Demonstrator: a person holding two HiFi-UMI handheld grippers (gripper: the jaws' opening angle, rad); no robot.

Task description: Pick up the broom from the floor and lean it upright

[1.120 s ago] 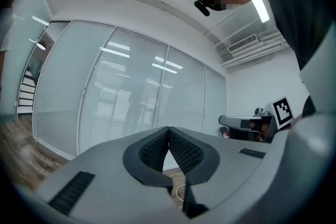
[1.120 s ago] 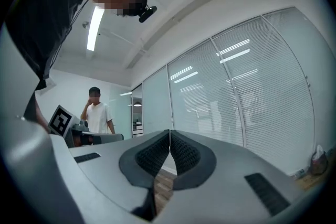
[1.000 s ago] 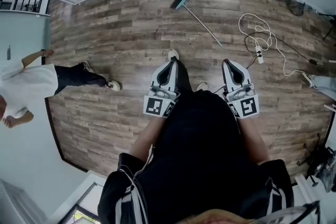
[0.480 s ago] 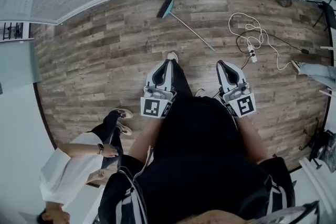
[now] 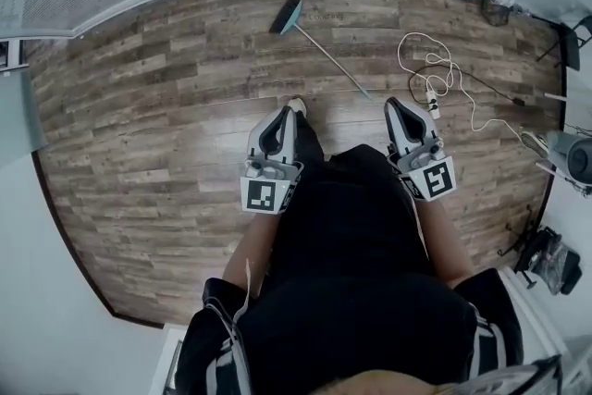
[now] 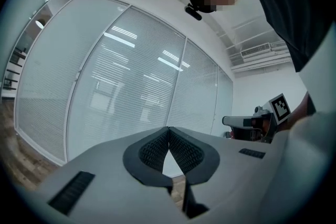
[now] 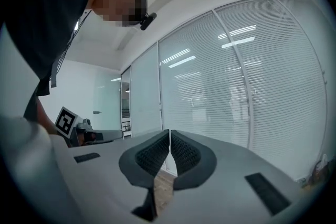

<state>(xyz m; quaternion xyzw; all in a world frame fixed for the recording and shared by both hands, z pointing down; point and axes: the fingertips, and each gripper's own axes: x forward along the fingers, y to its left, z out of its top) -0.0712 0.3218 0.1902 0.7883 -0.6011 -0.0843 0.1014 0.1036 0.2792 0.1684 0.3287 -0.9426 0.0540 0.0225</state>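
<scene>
Our left hand-held gripper (image 5: 280,116) and right hand-held gripper (image 5: 398,109) have their jaws together, both empty. The broom (image 5: 333,59) lies flat on the floor (image 5: 139,134), upper middle of the frame, nearer than a second ago. We judge that we are approaching it, with the grasp not yet begun.

One broom (image 5: 324,54), one extension cable (image 5: 431,97), two claws (image 5: 288,111) (image 5: 393,104).
</scene>
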